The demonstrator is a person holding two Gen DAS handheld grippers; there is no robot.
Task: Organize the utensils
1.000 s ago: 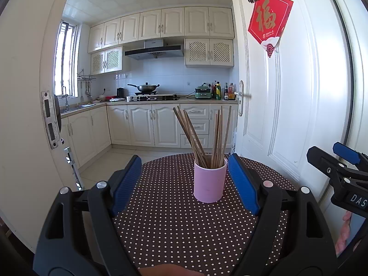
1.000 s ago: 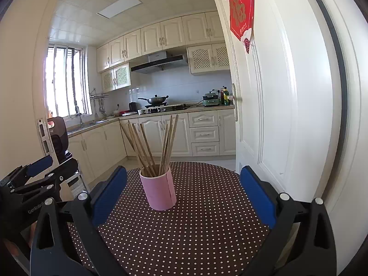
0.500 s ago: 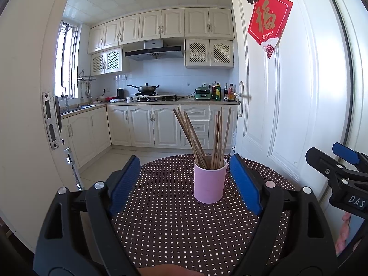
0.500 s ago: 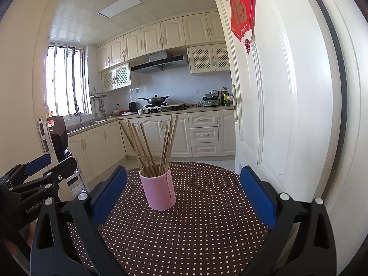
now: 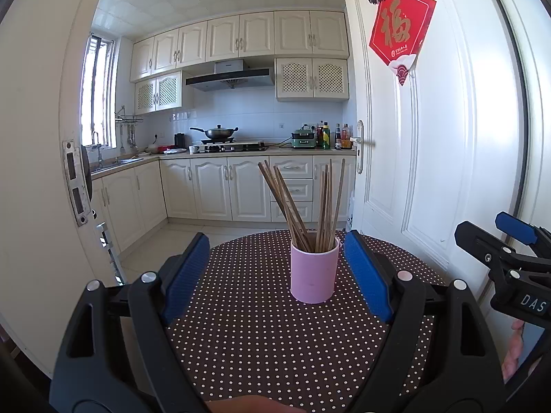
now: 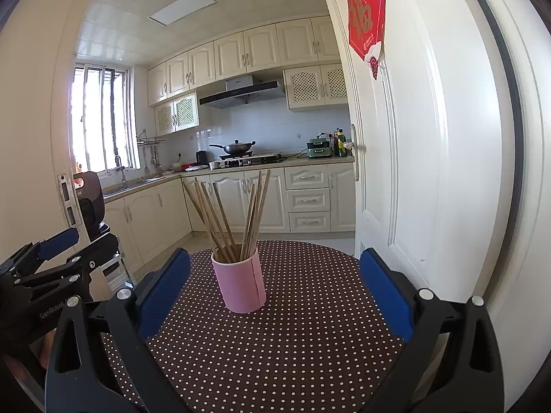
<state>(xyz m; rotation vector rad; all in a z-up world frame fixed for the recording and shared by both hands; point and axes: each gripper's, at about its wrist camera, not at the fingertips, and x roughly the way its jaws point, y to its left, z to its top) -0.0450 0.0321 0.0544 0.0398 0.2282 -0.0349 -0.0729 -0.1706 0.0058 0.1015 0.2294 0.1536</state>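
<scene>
Little differs from a second ago. In the left wrist view the left gripper (image 5: 275, 268) has its jaws spread a touch wider than before: the blue pads (image 5: 366, 277) sit slightly farther out on either side of the pink cup (image 5: 313, 272), touching nothing. The cup stands upright at mid-frame on the dotted bench (image 5: 275, 337), as it did, with the chopsticks (image 5: 303, 206) fanned out of its top in two bunches, unmoved. The right gripper (image 6: 275, 285) is unchanged in its own view, jaws spread wide and empty, the cup between them but nearer the left pad and clear of both. At the lower right edge of the left view, what seems to be part of a hand shows behind the other gripper.
</scene>
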